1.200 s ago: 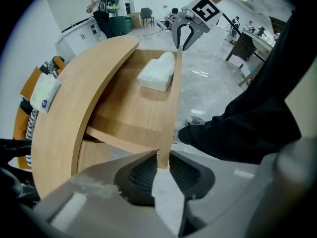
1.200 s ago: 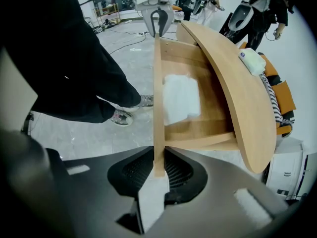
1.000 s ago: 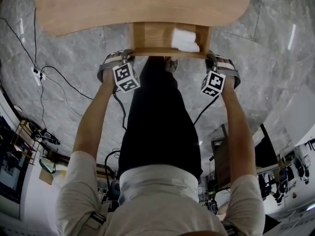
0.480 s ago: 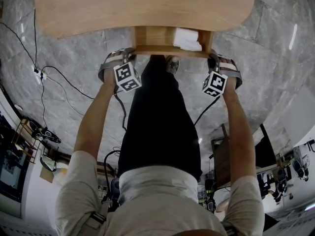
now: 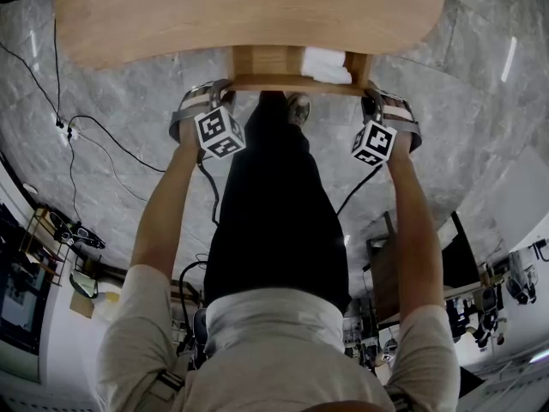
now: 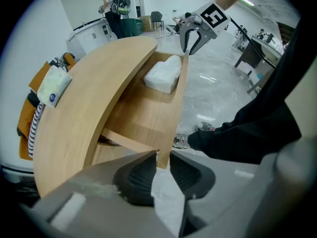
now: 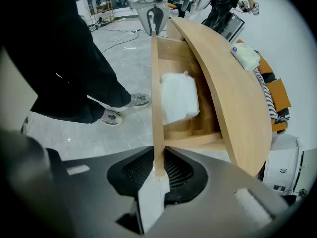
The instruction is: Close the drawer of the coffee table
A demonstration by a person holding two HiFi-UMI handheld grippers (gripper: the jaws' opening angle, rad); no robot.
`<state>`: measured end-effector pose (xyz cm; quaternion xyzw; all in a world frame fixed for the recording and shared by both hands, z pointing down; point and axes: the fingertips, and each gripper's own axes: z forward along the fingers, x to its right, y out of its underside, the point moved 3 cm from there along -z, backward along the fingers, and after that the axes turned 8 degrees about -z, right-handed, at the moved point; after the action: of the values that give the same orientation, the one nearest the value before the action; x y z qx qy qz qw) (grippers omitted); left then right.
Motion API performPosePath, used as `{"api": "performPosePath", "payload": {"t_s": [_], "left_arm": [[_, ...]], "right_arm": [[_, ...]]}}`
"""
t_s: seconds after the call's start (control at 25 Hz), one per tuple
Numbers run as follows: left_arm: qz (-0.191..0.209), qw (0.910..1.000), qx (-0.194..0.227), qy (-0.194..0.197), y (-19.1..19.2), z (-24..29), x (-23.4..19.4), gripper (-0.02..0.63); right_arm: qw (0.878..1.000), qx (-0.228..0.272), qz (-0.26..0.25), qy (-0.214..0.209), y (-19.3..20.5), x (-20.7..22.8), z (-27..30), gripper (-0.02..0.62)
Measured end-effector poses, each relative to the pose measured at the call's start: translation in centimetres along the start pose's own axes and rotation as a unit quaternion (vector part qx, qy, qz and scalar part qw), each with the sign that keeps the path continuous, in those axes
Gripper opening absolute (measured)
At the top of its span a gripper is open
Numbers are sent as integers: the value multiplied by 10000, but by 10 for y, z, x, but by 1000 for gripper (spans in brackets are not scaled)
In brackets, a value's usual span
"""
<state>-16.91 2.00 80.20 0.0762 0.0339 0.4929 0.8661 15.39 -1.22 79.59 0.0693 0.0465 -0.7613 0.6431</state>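
Two claws: on the drawer (image 5: 262, 63) front, one at each end.
Left claw (image 6: 161, 168): opening, the front's end loose between its pads.
Right claw (image 7: 157, 170): clamped on the front's other end.
Drawer: partly out from under the table (image 5: 249, 11), white pack (image 7: 179, 97) inside.

No words, numbers or brand names can be read: the marker cubes (image 5: 220, 133) (image 5: 374, 143) carry only black-and-white square patterns, and the print on the white packet (image 6: 53, 85) lying on the coffee table (image 6: 74, 118) is too small and blurred.
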Motion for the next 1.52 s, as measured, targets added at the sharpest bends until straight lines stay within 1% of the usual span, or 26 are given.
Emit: {"api": "performPosePath", "payload": {"t_s": [0.4,0.56,0.68,0.92,1.16,1.4,1.44,1.52], "left_arm": [[-75,9999,52,-133,-6,-1,-10,112],[-157,9998,73,-131,-8,-1,-17,114],[-186,9996,99,-180,-11,1,-24,114],[-337,9988,174,-315,-13,1,-38,117],[-686,9958,252,-556,-18,5,-48,123],[-816,9928,311,-818,-24,5,-57,126],[-874,9921,322,-836,-24,5,-58,126],[-1099,9895,367,-861,-24,5,-60,130]], "right_arm": [[9999,-25,101,66,2,13,-5,78],[9998,-42,150,146,0,22,-2,80],[9993,-88,265,237,2,28,2,83],[9988,-104,295,376,-1,41,5,84],[9962,-142,576,645,4,54,6,95],[9898,-156,1082,909,7,65,8,110],[9889,-156,1128,953,7,67,8,115],[9866,-168,1212,1080,9,72,7,146]]}}
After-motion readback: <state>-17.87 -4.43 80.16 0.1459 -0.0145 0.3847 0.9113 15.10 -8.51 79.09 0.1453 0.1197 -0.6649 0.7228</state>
